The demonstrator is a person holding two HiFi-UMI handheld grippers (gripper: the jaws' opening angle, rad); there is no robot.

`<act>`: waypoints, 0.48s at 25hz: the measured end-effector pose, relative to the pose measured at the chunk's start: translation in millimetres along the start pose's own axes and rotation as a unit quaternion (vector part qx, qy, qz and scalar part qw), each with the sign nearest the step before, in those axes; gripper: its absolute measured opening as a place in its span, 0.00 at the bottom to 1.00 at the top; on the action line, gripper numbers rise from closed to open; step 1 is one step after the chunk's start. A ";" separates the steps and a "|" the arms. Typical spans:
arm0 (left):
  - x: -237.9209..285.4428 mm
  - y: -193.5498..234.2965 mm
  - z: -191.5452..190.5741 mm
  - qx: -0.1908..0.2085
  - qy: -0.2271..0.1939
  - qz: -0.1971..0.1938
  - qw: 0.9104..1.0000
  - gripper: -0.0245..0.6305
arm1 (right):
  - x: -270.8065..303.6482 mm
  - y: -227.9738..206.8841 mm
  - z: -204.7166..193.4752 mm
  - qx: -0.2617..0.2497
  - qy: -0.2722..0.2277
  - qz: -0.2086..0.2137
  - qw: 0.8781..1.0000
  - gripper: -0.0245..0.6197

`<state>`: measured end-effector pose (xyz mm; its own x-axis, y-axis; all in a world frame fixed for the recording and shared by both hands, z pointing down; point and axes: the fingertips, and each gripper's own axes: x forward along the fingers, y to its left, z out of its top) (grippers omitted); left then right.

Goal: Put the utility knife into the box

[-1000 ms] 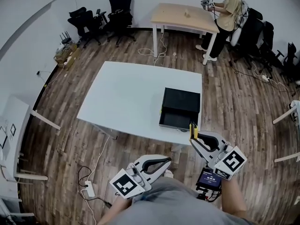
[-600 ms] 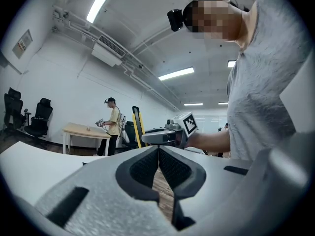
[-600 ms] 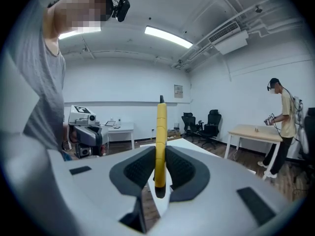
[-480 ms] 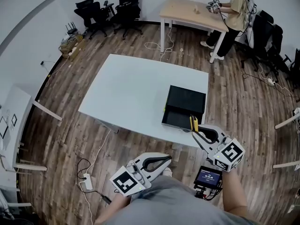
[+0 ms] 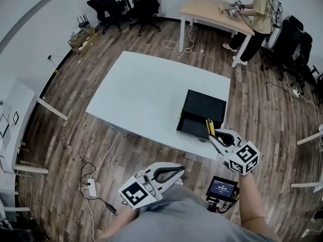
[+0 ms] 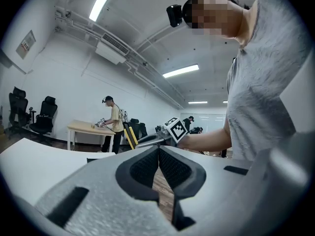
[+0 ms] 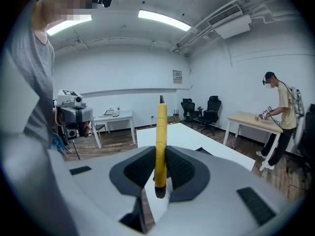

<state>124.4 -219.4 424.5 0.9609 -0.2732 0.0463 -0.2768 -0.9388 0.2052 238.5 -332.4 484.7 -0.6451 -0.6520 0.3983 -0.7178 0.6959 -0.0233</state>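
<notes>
A yellow utility knife (image 5: 209,127) (image 7: 160,141) stands upright between the jaws of my right gripper (image 5: 212,133) (image 7: 160,173), which is shut on it. The gripper hangs at the near edge of the white table (image 5: 136,95), just by the front of the black box (image 5: 201,113), whose drawer part is pulled open toward me. My left gripper (image 5: 174,174) (image 6: 158,168) is held low near my body, off the table, its jaws shut with nothing between them. The knife and right gripper (image 6: 147,139) also show in the left gripper view.
A wooden table (image 5: 217,11) with a person (image 5: 260,9) working at it stands at the back right. Black office chairs (image 5: 123,4) line the far wall. A power strip and cable (image 5: 91,188) lie on the wood floor near my left. A small screen (image 5: 221,189) hangs below my right arm.
My right gripper with the knife has moved slightly up and toward the box's front. The head view has shifted, so the table sits more to the right. The left gripper has stayed put.
</notes>
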 end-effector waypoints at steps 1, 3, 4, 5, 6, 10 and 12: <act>-0.2 1.6 -1.0 -0.001 0.001 0.002 1.000 0.07 | 3.1 -2.2 -2.5 0.001 0.004 0.001 1.000 0.16; -0.5 5.1 -2.8 -0.002 0.001 0.005 1.000 0.07 | 9.8 -5.8 -7.1 0.003 0.013 0.004 1.000 0.16; -0.2 6.7 -3.8 -0.002 0.003 0.006 1.000 0.07 | 12.9 -7.3 -9.4 0.003 0.017 0.007 1.000 0.16; 0.5 8.2 -5.0 -0.003 0.004 0.006 1.000 0.07 | 15.6 -9.0 -12.0 0.003 0.022 0.009 1.000 0.16; 1.6 9.5 -6.0 -0.004 0.005 0.007 1.000 0.07 | 17.6 -10.8 -14.7 0.002 0.028 0.013 1.000 0.16; 3.3 13.2 -8.8 -0.005 0.006 0.007 1.000 0.07 | 23.1 -16.9 -25.4 -0.016 0.062 0.030 0.997 0.16; 3.1 14.3 -9.9 -0.007 0.007 0.007 1.000 0.07 | 25.5 -21.0 -29.3 -0.022 0.076 0.039 0.996 0.16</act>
<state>123.5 -231.6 437.3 0.9567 -0.2839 0.0638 -0.2910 -0.9315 0.2180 244.8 -354.9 522.2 -0.6491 -0.5444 0.5314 -0.6524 0.7576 -0.0207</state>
